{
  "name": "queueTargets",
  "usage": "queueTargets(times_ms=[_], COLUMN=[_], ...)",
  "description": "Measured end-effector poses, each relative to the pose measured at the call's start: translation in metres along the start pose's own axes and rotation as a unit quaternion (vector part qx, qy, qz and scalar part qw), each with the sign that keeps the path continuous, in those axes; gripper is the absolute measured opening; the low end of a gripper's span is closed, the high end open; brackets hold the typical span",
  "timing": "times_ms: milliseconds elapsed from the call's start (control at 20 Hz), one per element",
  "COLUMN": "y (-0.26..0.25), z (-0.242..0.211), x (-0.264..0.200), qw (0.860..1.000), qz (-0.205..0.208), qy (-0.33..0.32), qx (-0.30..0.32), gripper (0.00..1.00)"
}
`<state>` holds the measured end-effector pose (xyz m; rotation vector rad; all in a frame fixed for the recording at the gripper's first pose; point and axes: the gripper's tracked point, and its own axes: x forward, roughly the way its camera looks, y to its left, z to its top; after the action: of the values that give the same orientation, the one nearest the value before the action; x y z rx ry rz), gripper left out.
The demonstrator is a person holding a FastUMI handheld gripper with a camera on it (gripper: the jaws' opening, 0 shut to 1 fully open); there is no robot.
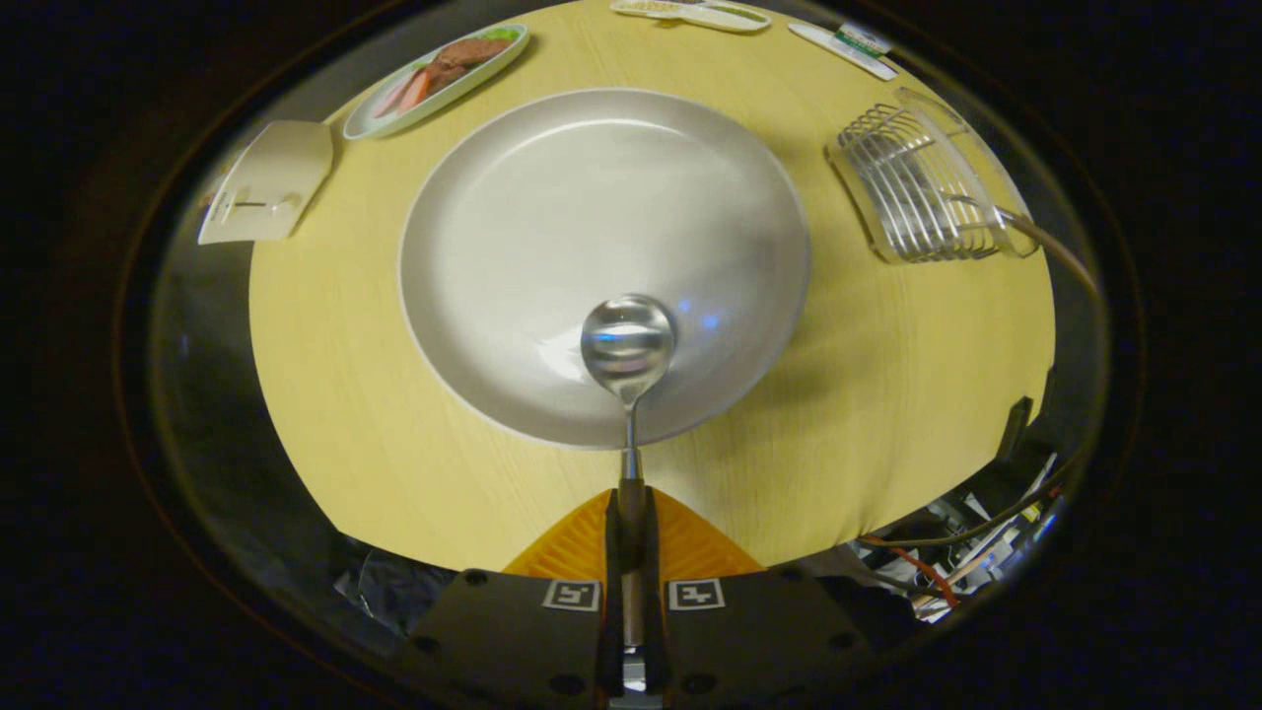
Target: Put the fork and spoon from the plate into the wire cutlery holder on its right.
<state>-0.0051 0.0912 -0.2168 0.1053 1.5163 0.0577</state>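
My gripper point(631, 498) is shut on the handle of a shiny metal spoon point(628, 347). The spoon sticks straight ahead from between the fingers, and its round bowl hangs above the near part of a large white plate point(493, 247). The plate lies on a round light-wood table and has nothing else on it. The wire cutlery holder point(912, 187) stands to the right of the plate, beyond the fingers, with a brown handle poking out of its right side.
An oval dish with food point(439, 77) lies beyond the plate on the left, and a cream flat holder point(268, 179) lies left of it. Flat white items sit at the table's far edge. Cables and clutter show below the table's near right edge.
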Motion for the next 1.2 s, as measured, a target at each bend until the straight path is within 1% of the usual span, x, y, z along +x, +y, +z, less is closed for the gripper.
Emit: queueTargets(times_ms=[200,500,600,750,850,1100,1200], y=[-0.027,-0.065,-0.082,-0.105,-0.118,-0.143,-0.146], z=[0.000,0.029,0.044,0.064,0.073,0.098,0.105], x=[-0.034,-0.110,-0.126,-0.132,-0.128,-0.107,-0.099], qw=[1.000,0.995,0.993,0.991,0.990,0.992,0.993], qz=[-0.022,-0.043,-0.050,-0.051,-0.056,-0.067,-0.062], qy=[-0.005,-0.070,-0.085,-0.088,-0.079,-0.037,-0.023], qx=[-0.003,0.051,0.067,0.092,0.102,0.098,0.099], gripper=[0.11,0.11,0.11,0.11,0.11,0.11,0.11])
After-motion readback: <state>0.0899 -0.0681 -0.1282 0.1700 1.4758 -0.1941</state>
